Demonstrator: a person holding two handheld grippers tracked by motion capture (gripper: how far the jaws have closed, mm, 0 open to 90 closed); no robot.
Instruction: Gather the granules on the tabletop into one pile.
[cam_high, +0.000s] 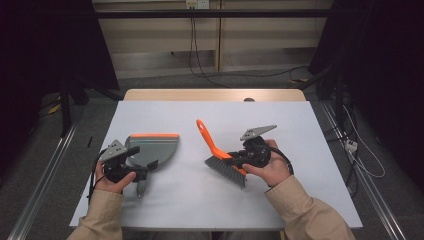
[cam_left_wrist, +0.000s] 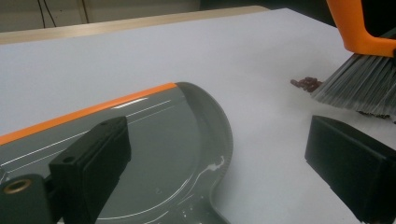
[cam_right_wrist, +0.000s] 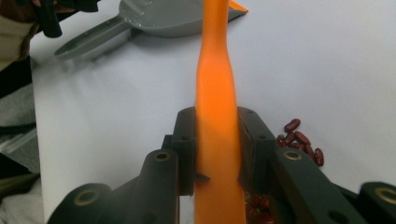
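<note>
Black fingers (cam_right_wrist: 187, 154) of right gripper (cam_right_wrist: 217, 149) pinching orange brush handle (cam_right_wrist: 217, 93), bristles (cam_left_wrist: 359, 88) down beside red beans (cam_right_wrist: 301, 140), likely for sweeping. Left gripper (cam_left_wrist: 215, 172) fingers spread, hovering over grey dustpan (cam_left_wrist: 154, 140), gripping nothing. Dustpan flat on white bench (cam_high: 300, 125), orange lip (cam_high: 154, 135) turned away from brush, so probably needs turning first.

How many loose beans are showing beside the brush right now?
About 8 red beans lie clustered on the table beside the brush; more sit partly hidden behind the right gripper.
</note>
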